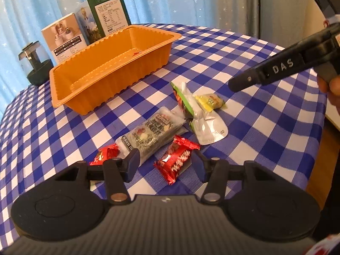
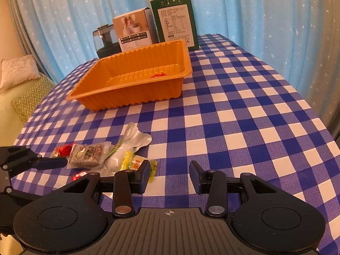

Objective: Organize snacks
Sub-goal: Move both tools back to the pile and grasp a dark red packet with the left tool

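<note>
Table: blue-and-white checked cloth [image 2: 244, 110].
Tray: orange plastic tray [image 1: 110, 63] on the cloth, in front of three boxes [image 2: 176, 21]; one small red item lies inside [image 2: 158, 75].
Snacks: loose cluster near the table edge; red packet [image 1: 177, 161], grey packet [image 1: 153, 129], silver pouch [image 1: 209, 127], yellow packet [image 1: 209, 102], second red packet [image 1: 105, 154].
Left gripper [image 1: 164, 165]: jaws apart, red packet lying between them; pads not pressing it.
Right gripper [image 2: 169, 175]: jaws apart over bare cloth, yellow packet just beside its left finger; nothing held.
</note>
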